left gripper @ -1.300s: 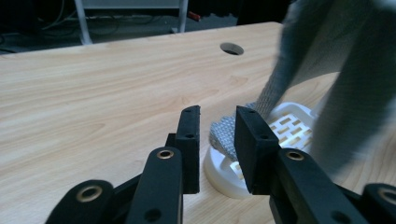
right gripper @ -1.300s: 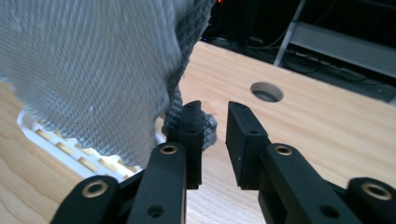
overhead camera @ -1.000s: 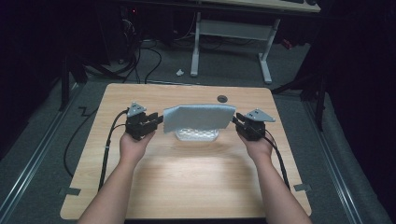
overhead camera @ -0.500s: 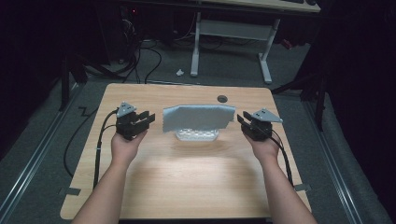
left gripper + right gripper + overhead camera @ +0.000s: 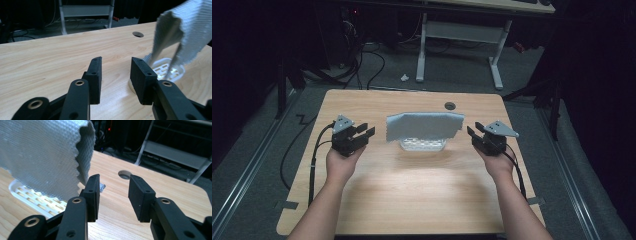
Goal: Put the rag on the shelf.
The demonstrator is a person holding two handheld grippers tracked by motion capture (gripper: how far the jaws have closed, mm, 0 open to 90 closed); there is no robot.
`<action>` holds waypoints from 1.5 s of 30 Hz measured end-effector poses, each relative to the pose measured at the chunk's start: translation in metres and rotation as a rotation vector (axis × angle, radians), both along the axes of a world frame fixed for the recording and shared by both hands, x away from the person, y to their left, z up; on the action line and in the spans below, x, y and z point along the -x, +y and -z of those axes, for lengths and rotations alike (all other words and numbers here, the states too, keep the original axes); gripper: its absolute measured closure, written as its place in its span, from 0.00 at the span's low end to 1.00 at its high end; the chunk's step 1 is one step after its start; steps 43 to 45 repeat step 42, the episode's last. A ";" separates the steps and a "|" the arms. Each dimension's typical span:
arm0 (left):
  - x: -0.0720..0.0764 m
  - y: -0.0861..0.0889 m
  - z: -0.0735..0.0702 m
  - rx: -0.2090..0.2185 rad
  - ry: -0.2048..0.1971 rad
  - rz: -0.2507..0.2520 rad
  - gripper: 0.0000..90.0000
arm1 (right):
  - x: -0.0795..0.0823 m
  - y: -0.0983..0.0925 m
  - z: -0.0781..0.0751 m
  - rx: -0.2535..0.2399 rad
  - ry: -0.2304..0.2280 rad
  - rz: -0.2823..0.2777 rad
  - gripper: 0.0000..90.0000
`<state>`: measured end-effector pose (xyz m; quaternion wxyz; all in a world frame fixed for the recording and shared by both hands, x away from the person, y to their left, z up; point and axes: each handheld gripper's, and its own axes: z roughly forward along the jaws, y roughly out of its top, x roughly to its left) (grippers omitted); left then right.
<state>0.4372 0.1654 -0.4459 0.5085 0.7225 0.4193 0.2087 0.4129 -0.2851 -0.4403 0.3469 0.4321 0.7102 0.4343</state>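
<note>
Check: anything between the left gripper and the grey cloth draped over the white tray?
Nothing visible. The left gripper, jaws open, faces the grey cloth across bare table; the cloth hangs over the white slotted tray.

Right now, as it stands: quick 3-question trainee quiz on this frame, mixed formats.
1. True or false: the left gripper grips the grey cloth.
2. What sits under the cloth? A) slotted white tray B) bowl C) book
3. Fill in: the right gripper has its jaws ____.

Key: 1 false, its jaws stand open beside the cloth, with a gap between. 2 A. 3 open, with nothing between them.
</note>
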 end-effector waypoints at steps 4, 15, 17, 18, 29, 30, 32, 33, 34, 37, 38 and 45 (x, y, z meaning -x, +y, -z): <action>0.021 0.001 -0.003 -0.047 -0.039 0.008 0.65 | 0.011 0.000 -0.001 0.012 0.038 0.001 0.67; 0.099 -0.018 0.029 -0.118 0.017 0.118 0.55 | 0.077 0.014 0.013 0.033 0.043 -0.079 0.53; 0.111 -0.027 0.038 -0.116 0.048 0.152 0.55 | 0.086 0.019 0.020 0.037 0.058 -0.088 0.51; 0.116 -0.031 0.041 -0.113 0.063 0.169 0.54 | 0.091 0.023 0.023 0.041 0.065 -0.101 0.50; 0.151 -0.073 0.078 -0.187 0.198 0.320 0.50 | 0.128 0.064 0.061 0.077 0.161 -0.140 0.44; 0.151 -0.073 0.078 -0.187 0.198 0.320 0.48 | 0.131 0.066 0.067 0.073 0.169 -0.140 0.44; 0.153 -0.078 0.081 -0.223 0.199 0.339 0.48 | 0.136 0.070 0.079 0.105 0.215 -0.164 0.43; 0.153 -0.079 0.081 -0.220 0.198 0.344 0.48 | 0.136 0.070 0.079 0.105 0.215 -0.164 0.43; 0.152 -0.080 0.081 -0.217 0.200 0.347 0.48 | 0.137 0.072 0.081 0.125 0.216 -0.182 0.43; 0.150 -0.079 0.083 -0.215 0.210 0.337 0.48 | 0.137 0.073 0.087 0.156 0.229 -0.209 0.44; 0.150 -0.078 0.083 -0.210 0.210 0.335 0.48 | 0.136 0.073 0.087 0.152 0.226 -0.205 0.44; 0.150 -0.078 0.083 -0.217 0.207 0.330 0.47 | 0.136 0.072 0.087 0.161 0.221 -0.207 0.44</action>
